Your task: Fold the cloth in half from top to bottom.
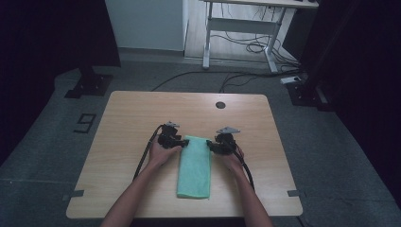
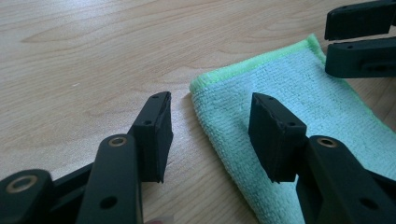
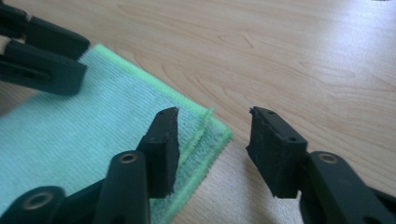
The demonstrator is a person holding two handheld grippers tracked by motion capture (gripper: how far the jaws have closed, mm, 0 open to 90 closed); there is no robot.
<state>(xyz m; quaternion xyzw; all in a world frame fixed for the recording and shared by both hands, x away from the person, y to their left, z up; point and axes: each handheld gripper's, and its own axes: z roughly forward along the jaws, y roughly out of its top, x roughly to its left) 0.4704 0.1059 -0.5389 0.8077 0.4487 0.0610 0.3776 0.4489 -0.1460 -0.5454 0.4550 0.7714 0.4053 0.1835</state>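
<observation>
A green cloth (image 1: 194,166) lies folded into a long strip in the middle of the wooden table (image 1: 127,118). My left gripper (image 1: 183,142) is at the strip's far left corner and my right gripper (image 1: 209,144) at its far right corner. In the left gripper view the left gripper (image 2: 210,121) stands open astride the cloth (image 2: 299,93) edge, one jaw over wood and one over fabric. The right gripper (image 3: 212,133) is open too, with the cloth (image 3: 93,126) corner lying between its jaws. Neither pair of pads presses on the fabric.
A dark round grommet hole (image 1: 220,105) sits near the table's far edge. Beyond the table stand a white desk frame (image 1: 241,28) with loose cables on the floor and black stand bases (image 1: 90,85) at both sides.
</observation>
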